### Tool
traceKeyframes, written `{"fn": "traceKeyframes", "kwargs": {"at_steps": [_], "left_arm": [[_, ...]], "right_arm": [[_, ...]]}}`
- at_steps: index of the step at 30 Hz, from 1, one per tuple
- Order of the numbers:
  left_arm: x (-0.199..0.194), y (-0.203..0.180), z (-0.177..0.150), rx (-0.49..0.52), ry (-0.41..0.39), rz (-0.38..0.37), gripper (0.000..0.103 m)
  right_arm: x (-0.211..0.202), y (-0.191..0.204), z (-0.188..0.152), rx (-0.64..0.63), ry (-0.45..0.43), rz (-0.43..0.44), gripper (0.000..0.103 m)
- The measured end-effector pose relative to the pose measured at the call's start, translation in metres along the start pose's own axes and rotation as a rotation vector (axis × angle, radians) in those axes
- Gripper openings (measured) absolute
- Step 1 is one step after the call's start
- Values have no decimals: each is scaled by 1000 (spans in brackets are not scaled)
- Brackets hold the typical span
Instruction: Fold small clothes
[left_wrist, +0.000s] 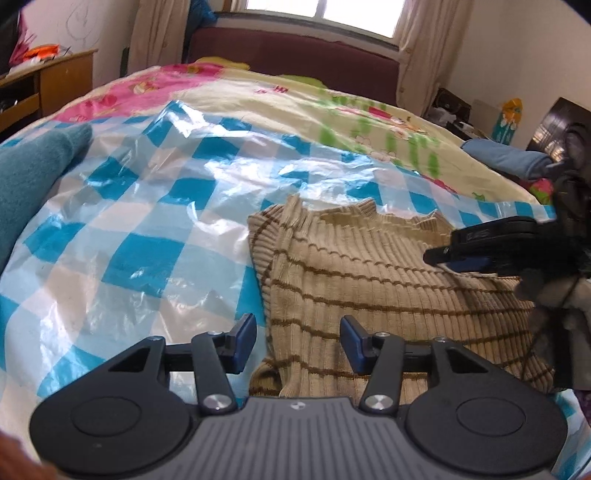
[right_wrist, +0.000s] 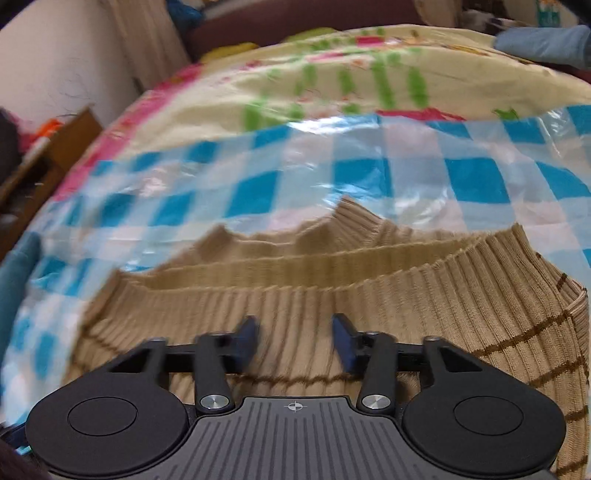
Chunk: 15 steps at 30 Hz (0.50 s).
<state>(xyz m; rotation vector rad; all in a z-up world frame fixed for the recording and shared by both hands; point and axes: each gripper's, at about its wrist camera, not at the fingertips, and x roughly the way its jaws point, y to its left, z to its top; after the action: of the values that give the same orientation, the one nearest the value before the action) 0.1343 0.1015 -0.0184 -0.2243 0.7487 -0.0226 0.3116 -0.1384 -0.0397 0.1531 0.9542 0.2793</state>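
Bed (left_wrist: 295, 103) fills both views, spread with a cream floral quilt (left_wrist: 369, 122), maroon headboard (left_wrist: 295, 55) at the far end under a bright window (left_wrist: 321, 11). Over the near part of the quilt lies a crinkled plastic sheet (left_wrist: 147, 221) in blue-and-white check, glossy with glare. On that sheet lies the task garment: a tan ribbed sweater (left_wrist: 369, 280) with thin brown stripes, spread roughly flat, its ribbed edge wavy and bunched toward the headboard. Teal knit garment (left_wrist: 33, 177) sits at the left edge of the sheet, well apart from the sweater. Blue folded cloth (left_wrist: 517, 158) on the far right side of the bed. Wooden desk (left_wrist: 48, 81) stands left of the bed. Left gripper (left_wrist: 297, 341) hovers low over the sweater's left border, jaws spread wide, nothing between them; one fingertip is over the plastic, the other over the knit. Right gripper (right_wrist: 293, 341) is over the sweater near its ribbed edge, jaws likewise parted and empty; right wrist view blurred. From the left wrist view, it enters at right above the sweater.
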Motion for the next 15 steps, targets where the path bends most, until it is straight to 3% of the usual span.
{"fn": "traceKeyframes", "kwargs": {"at_steps": [1,4,11,15], "left_arm": [[-1,-1,1,7,-9,-4,55],[2,-4,10,18,-33,-23,55],[8,-16,33,39,-104,-30,56],[27,-15,33,50,-84,22,62]], "right_arm": [[1,-1,1,7,-2,-7,8],[-7,-4,3,26,-20,12,6],[-42,-2,23,94,-181,91,6],[-19,-3,29,101,-165,40,6]]}}
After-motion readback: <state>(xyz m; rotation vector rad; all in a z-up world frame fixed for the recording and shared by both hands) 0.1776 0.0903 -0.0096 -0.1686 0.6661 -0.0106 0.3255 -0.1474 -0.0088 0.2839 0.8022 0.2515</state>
